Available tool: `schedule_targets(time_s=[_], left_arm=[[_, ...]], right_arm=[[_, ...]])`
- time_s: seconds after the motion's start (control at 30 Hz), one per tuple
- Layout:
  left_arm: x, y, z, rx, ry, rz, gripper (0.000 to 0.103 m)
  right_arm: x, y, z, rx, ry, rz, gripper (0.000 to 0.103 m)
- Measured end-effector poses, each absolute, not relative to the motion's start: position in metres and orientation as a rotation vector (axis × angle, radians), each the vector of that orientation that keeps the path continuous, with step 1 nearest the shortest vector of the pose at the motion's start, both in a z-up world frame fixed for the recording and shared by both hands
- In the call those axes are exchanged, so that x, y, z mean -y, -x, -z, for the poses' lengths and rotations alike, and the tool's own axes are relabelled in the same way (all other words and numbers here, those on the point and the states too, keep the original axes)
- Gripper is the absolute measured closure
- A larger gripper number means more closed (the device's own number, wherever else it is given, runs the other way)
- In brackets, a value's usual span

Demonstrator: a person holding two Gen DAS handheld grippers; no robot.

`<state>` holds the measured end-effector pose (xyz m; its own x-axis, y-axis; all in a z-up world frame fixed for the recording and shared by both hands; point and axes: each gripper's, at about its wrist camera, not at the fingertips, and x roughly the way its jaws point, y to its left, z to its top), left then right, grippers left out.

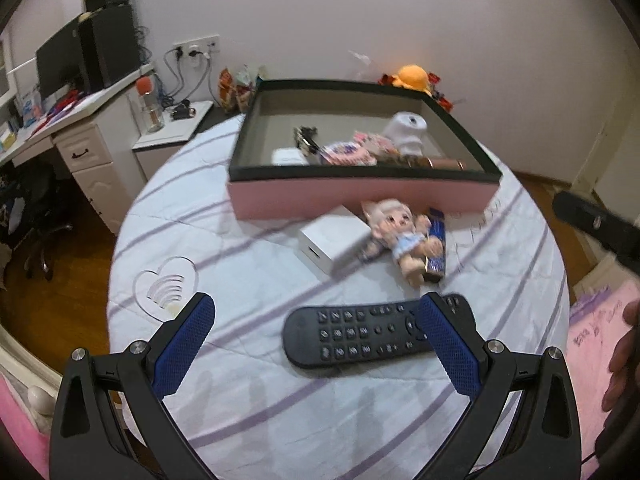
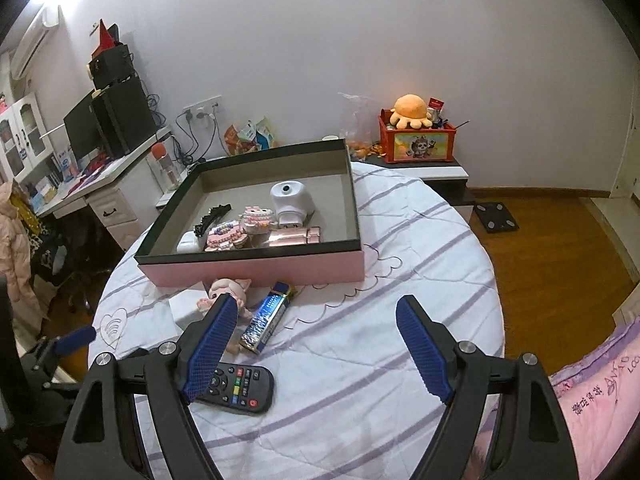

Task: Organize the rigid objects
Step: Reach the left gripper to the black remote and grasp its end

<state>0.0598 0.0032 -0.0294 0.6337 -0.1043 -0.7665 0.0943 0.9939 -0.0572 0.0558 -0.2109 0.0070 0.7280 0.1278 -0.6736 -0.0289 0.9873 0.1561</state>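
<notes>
A black remote control lies on the striped bed cover, between the fingers of my left gripper. That gripper is open and its pads do not press on the remote. Beyond the remote lie a small white box, a little doll and a blue packet. Behind them stands the pink box with a dark rim. My right gripper hovers open over bare cover, with the remote under its left finger. The doll and the blue packet lie just ahead of it.
The pink box holds a white device, hair clips, a pink bar and a small white case. A desk with a monitor stands left. A red toy crate sits behind. A pink quilt lies right.
</notes>
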Motion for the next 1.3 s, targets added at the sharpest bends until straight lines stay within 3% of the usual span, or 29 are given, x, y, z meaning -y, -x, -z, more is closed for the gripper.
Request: schedule_targets(time_s=[0.5,0.83,0.93,1.3], left_arm=[[0.017,-0.097,0.070,-0.968,-0.128,0.328,0.000],[0.040,-0.075,0.084,-1.035,-0.203,0.499,0.001],[0.056,-0.060,0.087,-0.993,-0.310,0.499,0.001],[0.071,-0.078,0.085,-0.970,-0.305,0.501,0.002]], right_arm=[[0.214,-0.057,-0.001,-0.774,-0.142,-0.059,0.020],[0.213,-0.057,-0.001,-0.776,-0.134,-0.055,0.020],[0.213,-0.054,-0.001,-0.772,-0.136,-0.053,0.020],[0.222,-0.050,-0.004,-0.763,-0.148,-0.033,0.020]])
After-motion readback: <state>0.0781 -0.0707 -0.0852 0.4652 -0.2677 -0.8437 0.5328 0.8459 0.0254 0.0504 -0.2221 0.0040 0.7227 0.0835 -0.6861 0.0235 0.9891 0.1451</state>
